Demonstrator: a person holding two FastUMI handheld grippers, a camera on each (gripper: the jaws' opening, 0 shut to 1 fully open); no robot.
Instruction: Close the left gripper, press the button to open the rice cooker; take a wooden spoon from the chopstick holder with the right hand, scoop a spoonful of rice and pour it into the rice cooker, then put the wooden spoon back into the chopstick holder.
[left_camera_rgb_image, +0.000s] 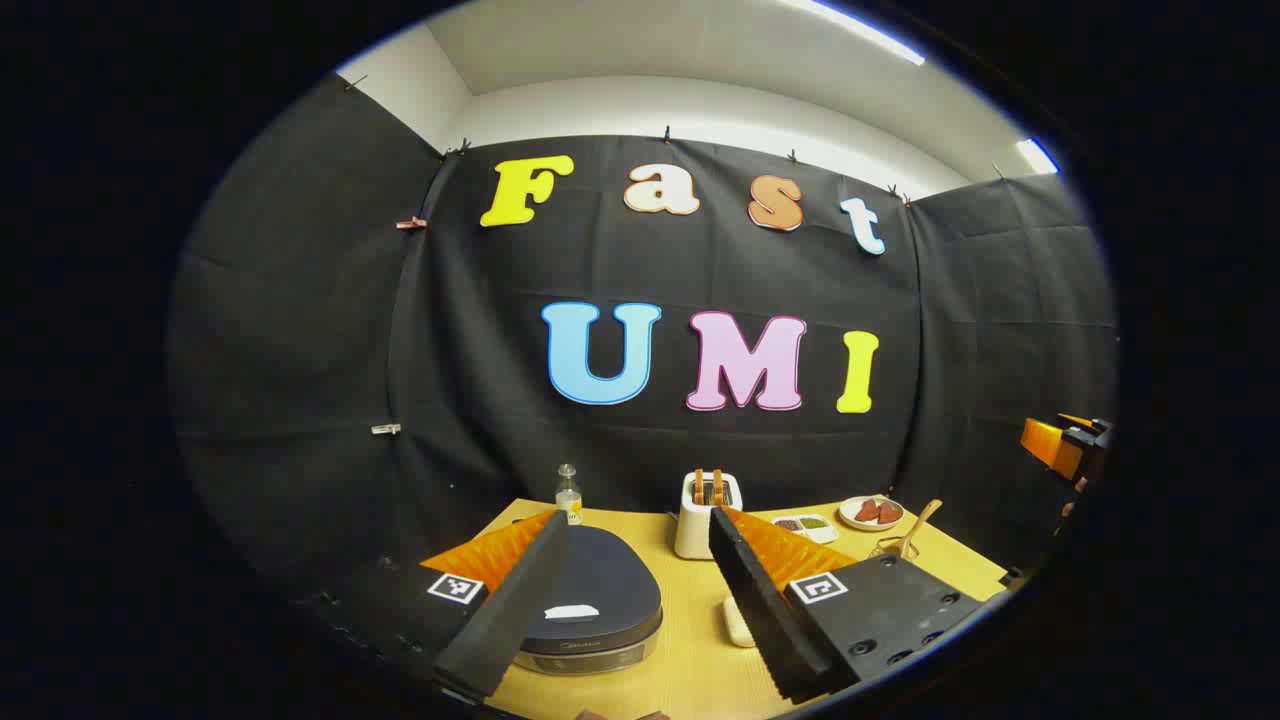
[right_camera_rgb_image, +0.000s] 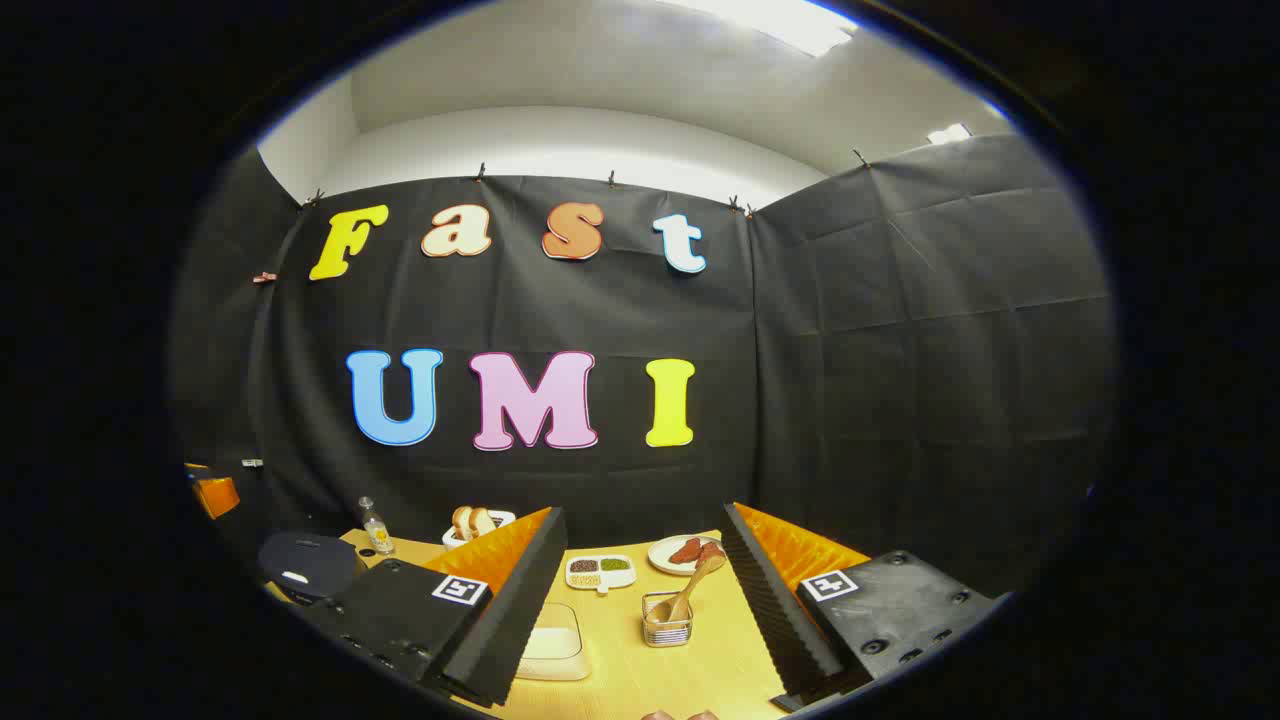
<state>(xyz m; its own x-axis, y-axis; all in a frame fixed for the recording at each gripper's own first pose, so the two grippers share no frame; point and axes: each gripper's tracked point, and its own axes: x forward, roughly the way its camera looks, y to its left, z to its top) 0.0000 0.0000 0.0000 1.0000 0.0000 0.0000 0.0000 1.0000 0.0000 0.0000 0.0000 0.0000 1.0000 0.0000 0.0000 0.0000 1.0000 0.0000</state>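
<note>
Both tools hover above the wooden worktop (right_camera_rgb_image: 730, 650) with jaws wide. The left tool (left_camera_rgb_image: 640, 600) faces the closed rice cooker (left_camera_rgb_image: 590, 610). The right tool (right_camera_rgb_image: 640, 620) faces the wooden spoon (right_camera_rgb_image: 690, 592) standing tilted in the wire chopstick holder (right_camera_rgb_image: 667, 620).

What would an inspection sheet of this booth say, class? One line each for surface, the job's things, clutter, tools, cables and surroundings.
Surface: wooden table, light yellow, bare between the items.
Job's things: rice cooker, lid down; wooden spoon standing tilted in the wire chopstick holder; white rice container at the near edge.
Clutter: toaster with toast; small bottle; divided dish of grains; plate with reddish food.
Tools: left tool open above the cooker; right tool open, facing the holder; neither touches anything.
Cables: nothing seen.
Surroundings: black cloth wall held by clips, white ceiling above.
</note>
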